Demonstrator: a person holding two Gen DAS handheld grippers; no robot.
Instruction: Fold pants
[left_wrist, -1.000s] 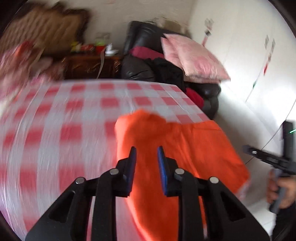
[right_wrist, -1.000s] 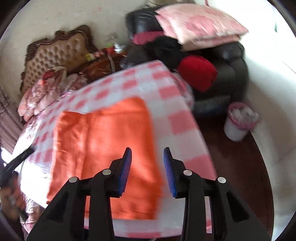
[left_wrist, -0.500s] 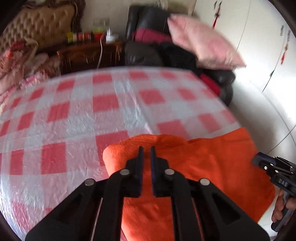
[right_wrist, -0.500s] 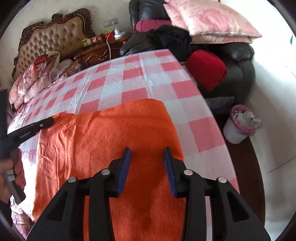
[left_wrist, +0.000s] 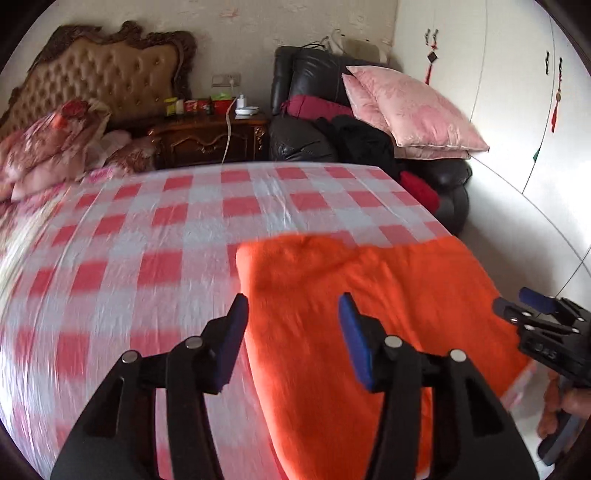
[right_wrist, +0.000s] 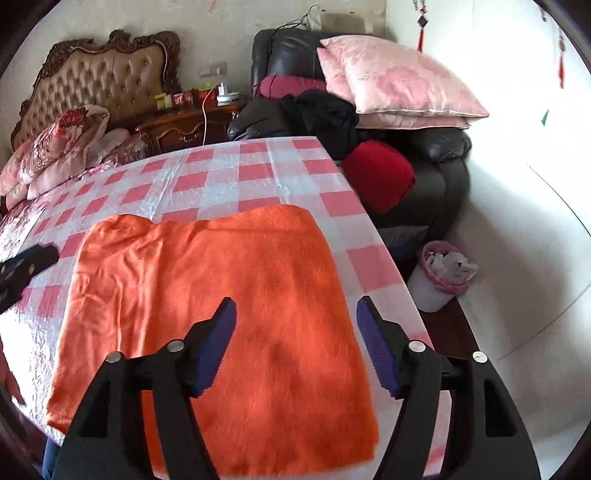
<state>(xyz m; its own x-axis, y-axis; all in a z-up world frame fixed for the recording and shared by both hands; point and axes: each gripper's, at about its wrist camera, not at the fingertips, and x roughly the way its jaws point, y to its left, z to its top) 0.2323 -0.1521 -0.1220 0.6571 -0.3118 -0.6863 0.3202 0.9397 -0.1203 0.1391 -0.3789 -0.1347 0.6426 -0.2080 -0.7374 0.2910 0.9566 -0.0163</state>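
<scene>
Orange fleece pants (right_wrist: 221, 295) lie folded flat in a rough rectangle on the red-and-white checked bed cover (right_wrist: 258, 173). They also show in the left wrist view (left_wrist: 369, 288), near the bed's right edge. My left gripper (left_wrist: 293, 321) is open and empty, above the pants' left edge. My right gripper (right_wrist: 295, 321) is open and empty, above the pants' right part. The right gripper shows at the far right of the left wrist view (left_wrist: 532, 310); part of the left gripper's body (right_wrist: 26, 266) shows at the left of the right wrist view.
A tufted headboard (left_wrist: 110, 81), floral bedding (left_wrist: 48, 147) and a wooden nightstand (left_wrist: 207, 136) stand behind the bed. A black armchair (right_wrist: 436, 155) holds pink pillows (right_wrist: 399, 81) and clothes. A small waste bin (right_wrist: 439, 277) stands on the floor beside the bed.
Both grippers have opened wide. The left one, nearly shut at the pants' edge half a second ago, has let go and pulled back. The pants lie flat.
</scene>
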